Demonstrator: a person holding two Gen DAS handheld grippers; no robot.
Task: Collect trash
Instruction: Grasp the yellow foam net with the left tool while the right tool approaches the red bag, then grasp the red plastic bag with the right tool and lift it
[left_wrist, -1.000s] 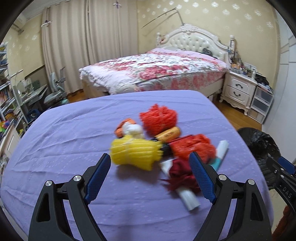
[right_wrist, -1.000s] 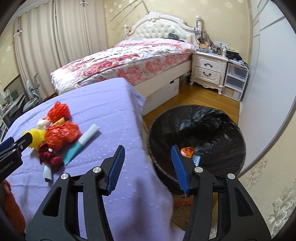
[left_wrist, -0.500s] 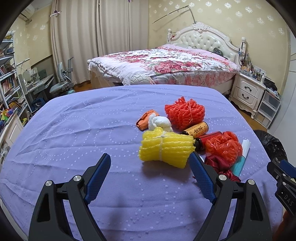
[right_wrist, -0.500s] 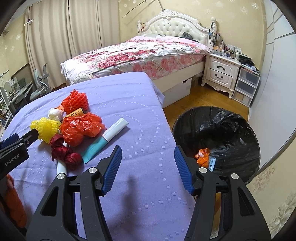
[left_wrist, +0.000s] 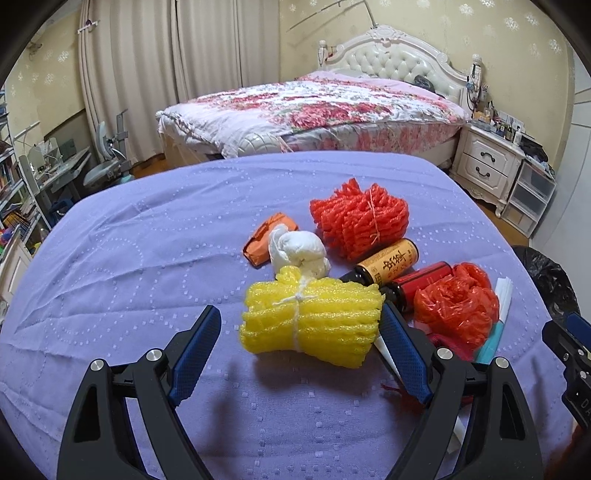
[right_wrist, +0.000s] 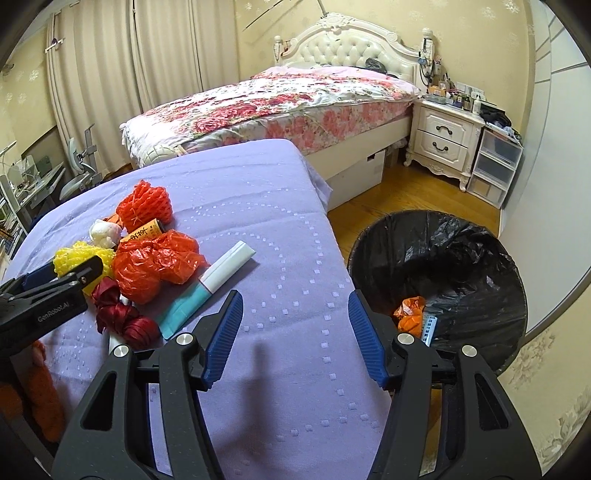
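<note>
Left gripper (left_wrist: 299, 334) gapes wide and empty around a spongy yellow foam-net bundle (left_wrist: 310, 319) tied with string, seemingly lined up to grasp it; crinkled red plastic bag (left_wrist: 456, 308) lies beside; right gripper (right_wrist: 295, 328), also wide and empty, hovers above the purple cloth (right_wrist: 258, 206) near the black-lined bin (right_wrist: 461, 251).

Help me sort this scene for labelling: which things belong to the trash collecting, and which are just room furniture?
Job:
yellow foam net
red foam net
orange plastic bag
white wad
two small bottles
black-lined bin
left gripper, open

Just there:
bed
nightstand
curtains
</note>
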